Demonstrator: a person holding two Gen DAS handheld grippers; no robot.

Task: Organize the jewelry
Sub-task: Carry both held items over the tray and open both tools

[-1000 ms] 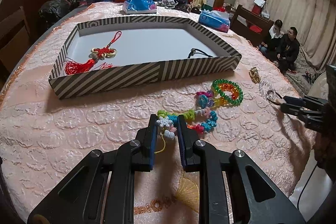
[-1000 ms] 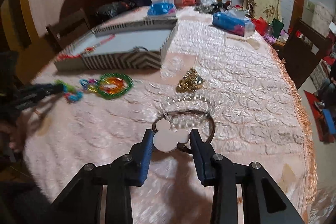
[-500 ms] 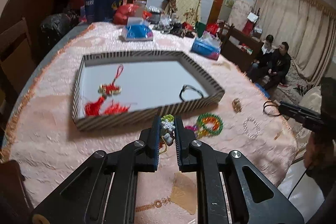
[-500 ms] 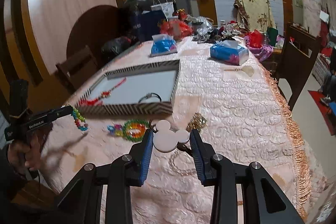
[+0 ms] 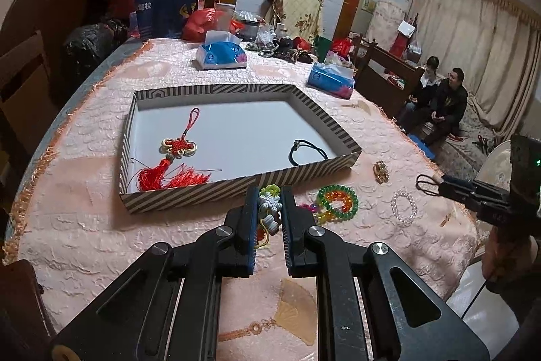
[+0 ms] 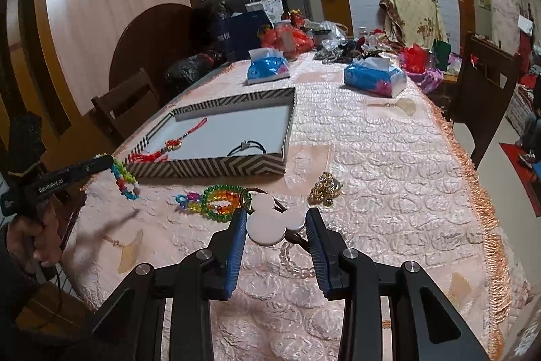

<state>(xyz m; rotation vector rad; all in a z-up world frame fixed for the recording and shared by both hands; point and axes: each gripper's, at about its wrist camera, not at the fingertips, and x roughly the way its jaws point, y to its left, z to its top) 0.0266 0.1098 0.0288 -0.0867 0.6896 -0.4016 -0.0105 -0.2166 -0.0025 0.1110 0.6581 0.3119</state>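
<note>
Since a second ago you raised both pieces off the pink worktop point(image 6: 389, 164): your left hand-held gripper point(image 5: 268, 208), jaws just closing to nearly shut, pinched the colourful bead strand point(image 5: 269, 203), which hung clear in front of the striped box point(image 5: 189, 197). Your right hand-held gripper point(image 6: 275, 222), partly open, clamped the white mouse-shaped charm point(image 6: 268, 227) with its dark cord. On the cloth below lay the green beaded bracelet point(image 6: 221, 202), clear bracelet point(image 5: 403, 209) and gold trinket point(image 6: 325, 188); inside the box were the red tassel knot point(image 5: 175, 154) and black hair tie point(image 5: 306, 151).

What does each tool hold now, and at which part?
The left tool holds the colourful bead chain at its end. The right tool holds the white mouse-shaped pendant by its sides.
</note>
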